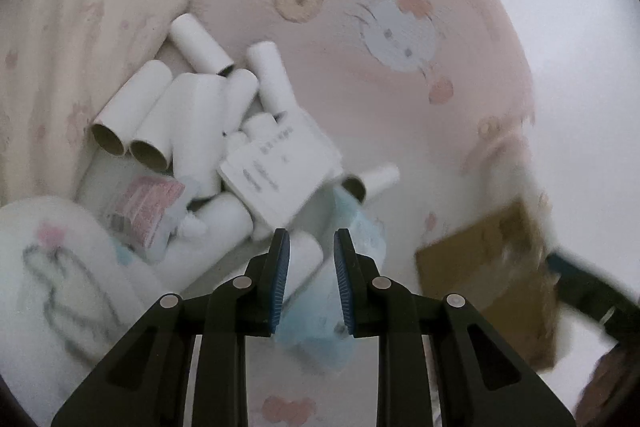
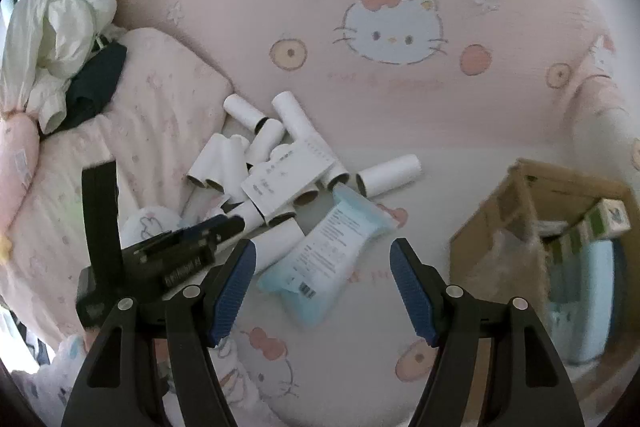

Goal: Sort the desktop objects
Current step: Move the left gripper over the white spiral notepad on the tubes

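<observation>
Several white cardboard tubes [image 1: 188, 115] [image 2: 224, 163] lie in a heap on the pink cartoon-cat bedsheet [image 2: 400, 99], with a flat white printed box [image 1: 276, 171] [image 2: 288, 175] on top. A light blue pouch [image 2: 328, 251] [image 1: 316, 331] lies flat just in front of the heap. My left gripper [image 1: 312, 239] [image 2: 230, 223] hovers over the heap's near edge, its jaws a narrow gap apart with nothing pinched; a tube end and the pouch show under it. Directly over the blue pouch is my right gripper [image 2: 323, 247], wide open and not touching it.
An open brown cardboard box [image 2: 520, 211] [image 1: 492, 267] stands to the right, holding green-and-white cartons [image 2: 600, 223] and a blue item [image 2: 592, 307]. One tube [image 2: 390, 175] lies apart. A pink packet [image 1: 148, 211], a white rabbit-print cushion [image 1: 60, 267], a pillow [image 2: 152, 99] and a white bag [image 2: 52, 39] are at left.
</observation>
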`<control>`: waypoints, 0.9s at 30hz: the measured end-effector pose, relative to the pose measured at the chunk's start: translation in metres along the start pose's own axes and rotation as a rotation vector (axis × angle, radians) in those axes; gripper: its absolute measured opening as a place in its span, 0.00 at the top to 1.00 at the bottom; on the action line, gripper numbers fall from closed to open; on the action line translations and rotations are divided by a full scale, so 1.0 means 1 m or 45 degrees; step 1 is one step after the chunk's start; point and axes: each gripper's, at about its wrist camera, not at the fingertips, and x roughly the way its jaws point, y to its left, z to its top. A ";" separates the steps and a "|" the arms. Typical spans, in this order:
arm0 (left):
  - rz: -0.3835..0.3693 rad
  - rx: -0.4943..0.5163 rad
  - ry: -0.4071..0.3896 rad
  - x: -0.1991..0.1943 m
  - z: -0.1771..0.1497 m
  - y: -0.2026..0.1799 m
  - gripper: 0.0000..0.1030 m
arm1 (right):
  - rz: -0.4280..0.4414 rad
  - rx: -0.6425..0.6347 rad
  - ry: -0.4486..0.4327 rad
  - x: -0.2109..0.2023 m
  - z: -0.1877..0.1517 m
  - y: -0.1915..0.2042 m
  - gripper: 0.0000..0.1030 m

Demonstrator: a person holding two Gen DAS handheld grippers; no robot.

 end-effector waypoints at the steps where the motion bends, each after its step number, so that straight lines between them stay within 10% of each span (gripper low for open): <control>1: 0.002 -0.013 -0.013 0.002 0.003 0.003 0.75 | 0.016 -0.003 0.006 0.009 0.002 0.000 0.34; 27: 0.164 -0.283 0.087 0.075 0.043 0.046 0.59 | 0.041 -0.127 0.266 0.201 0.096 -0.003 0.34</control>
